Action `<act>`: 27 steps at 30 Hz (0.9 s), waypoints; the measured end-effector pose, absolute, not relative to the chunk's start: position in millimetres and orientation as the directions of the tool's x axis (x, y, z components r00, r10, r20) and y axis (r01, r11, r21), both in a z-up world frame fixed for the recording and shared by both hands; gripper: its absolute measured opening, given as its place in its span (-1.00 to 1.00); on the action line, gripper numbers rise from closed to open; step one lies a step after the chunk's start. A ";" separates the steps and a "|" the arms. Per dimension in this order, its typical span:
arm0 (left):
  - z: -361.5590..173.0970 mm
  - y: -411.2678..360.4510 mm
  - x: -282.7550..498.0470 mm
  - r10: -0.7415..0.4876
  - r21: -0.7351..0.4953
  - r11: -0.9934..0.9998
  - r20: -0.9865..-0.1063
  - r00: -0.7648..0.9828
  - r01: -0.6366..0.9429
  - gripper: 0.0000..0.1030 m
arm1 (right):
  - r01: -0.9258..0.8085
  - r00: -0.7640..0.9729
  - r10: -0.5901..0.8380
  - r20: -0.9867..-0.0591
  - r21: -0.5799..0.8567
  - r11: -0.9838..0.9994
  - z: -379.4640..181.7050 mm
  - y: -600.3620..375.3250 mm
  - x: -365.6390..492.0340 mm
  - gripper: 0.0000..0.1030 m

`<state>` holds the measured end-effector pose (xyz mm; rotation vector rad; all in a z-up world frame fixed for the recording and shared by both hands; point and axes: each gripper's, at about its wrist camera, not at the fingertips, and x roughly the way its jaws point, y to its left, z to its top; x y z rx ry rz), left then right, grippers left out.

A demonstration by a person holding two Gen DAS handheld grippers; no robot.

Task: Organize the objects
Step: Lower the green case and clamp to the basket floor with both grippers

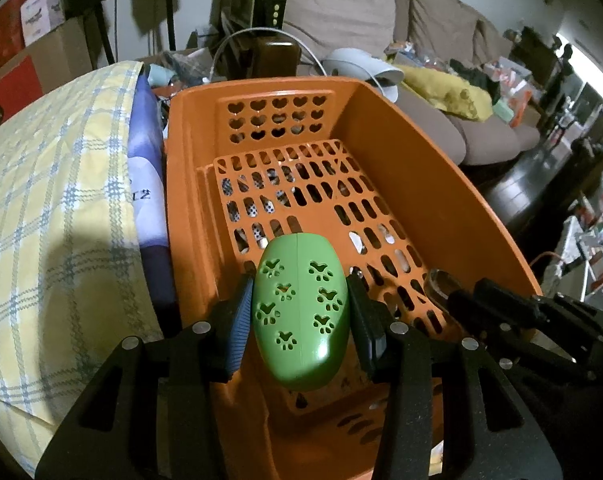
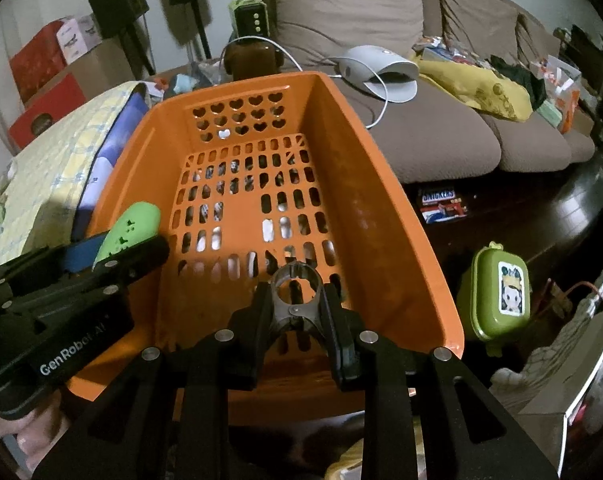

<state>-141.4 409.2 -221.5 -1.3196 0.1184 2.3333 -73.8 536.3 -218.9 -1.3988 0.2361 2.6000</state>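
So we've got both tools hanging over the orange basket (image 1: 385, 128) right now, each one loaded. The left tool (image 1: 299, 320) is clamped on a green egg-shaped case (image 1: 299, 312) with little paw-print cutouts, pads pressing its two sides, and it sits above the near end of the basket's slotted floor, not touching it as far as we can tell. The right tool (image 2: 297, 312) is pinched shut on a dark clip (image 2: 295, 292), the kind with a round loop at the front, also held over the near end of the basket. The basket itself looks empty inside, with a checked yellow cloth (image 1: 53, 208) just beside it on the left and a brown sofa (image 2: 441, 136) behind. Our read: we're at the drop-off step, both items carried in and not yet released. Next move probably calls for lowering each one closer to the floor and letting go gently, since the green case is rounded and will likely roll. The clip might snag a slot, so placing it flat seems safer.
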 end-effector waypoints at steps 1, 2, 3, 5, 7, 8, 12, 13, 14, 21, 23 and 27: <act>-222.9 410.1 -140.9 0.342 -0.146 -0.893 -0.833 -0.434 -0.425 -0.19 | -0.234 -0.539 0.084 -0.838 0.054 -0.971 -219.3 537.1 -73.8 -0.53; -223.8 411.0 -140.6 0.341 -0.146 -0.894 -0.835 -0.432 -0.423 -0.19 | -0.238 -0.541 0.088 -0.837 0.052 -0.970 -218.8 537.5 -73.3 -0.52; -224.8 411.6 -140.0 0.335 -0.144 -0.897 -0.837 -0.432 -0.418 -0.19 | -0.244 -0.551 0.094 -0.829 0.053 -0.968 -216.4 538.3 -72.3 -0.52; -226.8 412.3 -139.7 0.335 -0.148 -0.898 -0.840 -0.427 -0.413 -0.19 | -0.248 -0.574 0.093 -0.814 0.065 -0.967 -211.3 540.6 -70.1 -0.52; -228.2 412.7 -139.2 0.335 -0.150 -0.899 -0.842 -0.424 -0.411 -0.19 | -0.249 -0.566 0.096 -0.819 0.060 -0.967 -213.0 541.0 -70.8 -0.52; -228.4 412.9 -139.0 0.334 -0.151 -0.900 -0.842 -0.423 -0.410 -0.19 | -0.247 -0.556 0.097 -0.825 0.052 -0.968 -215.1 540.3 -72.0 -0.52; -228.7 413.5 -138.4 0.332 -0.151 -0.900 -0.845 -0.420 -0.408 -0.19 | -0.233 -0.549 0.102 -0.830 0.034 -0.972 -217.1 535.4 -73.9 -0.52; -228.7 413.8 -137.5 0.335 -0.155 -0.898 -0.847 -0.413 -0.412 -0.19 | -0.231 -0.550 0.102 -0.829 0.034 -0.972 -217.0 534.7 -73.9 -0.52; -228.5 414.6 -136.8 0.341 -0.160 -0.895 -0.847 -0.407 -0.416 -0.19 | -0.230 -0.549 0.102 -0.830 0.033 -0.973 -217.5 534.0 -73.7 -0.52; -227.3 420.7 -133.9 0.343 -0.159 -0.892 -0.848 -0.405 -0.423 -0.19 | -0.219 -0.545 0.092 -0.833 0.036 -0.975 -219.2 531.6 -74.3 -0.52; -226.6 421.0 -133.1 0.342 -0.157 -0.892 -0.847 -0.406 -0.424 -0.19 | -0.220 -0.545 0.094 -0.833 0.034 -0.975 -219.1 531.9 -74.5 -0.52; -226.2 420.2 -133.7 0.344 -0.160 -0.892 -0.848 -0.403 -0.423 -0.19 | -0.219 -0.546 0.091 -0.833 0.037 -0.975 -219.1 532.1 -74.4 -0.52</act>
